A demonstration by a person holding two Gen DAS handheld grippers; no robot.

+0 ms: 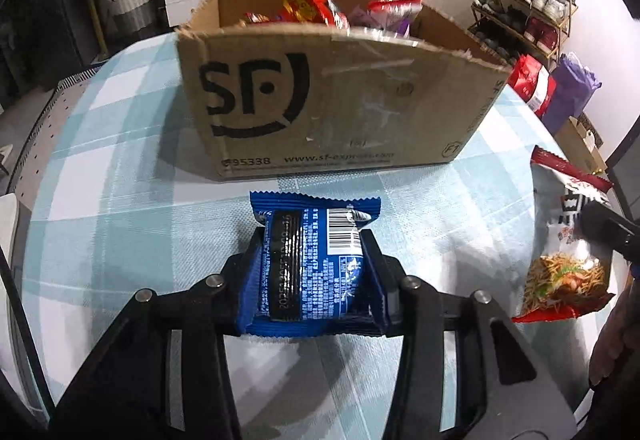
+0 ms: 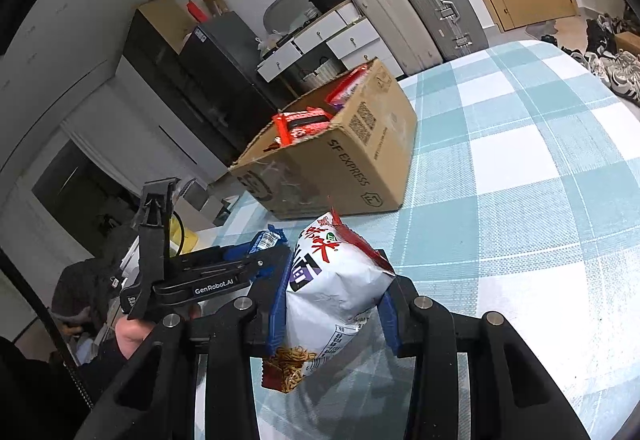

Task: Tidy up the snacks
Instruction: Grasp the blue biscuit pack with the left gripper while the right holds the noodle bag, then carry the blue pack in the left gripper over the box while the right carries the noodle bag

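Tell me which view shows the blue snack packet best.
Left wrist view: the blue snack packet fills the centre, barcode side up, clamped in the left claw. The right wrist view shows only its crimped end beyond that claw.

The left gripper (image 1: 314,264) points steeply downward, its jaws clamped from both sides on a blue snack packet (image 1: 312,260), the blue pads (image 1: 252,272) pressing its edges. The right gripper (image 2: 336,304) tilts less steeply, its jaws closed on a white and red snack bag (image 2: 336,280). A hand (image 2: 130,336) shows behind the left gripper's body.
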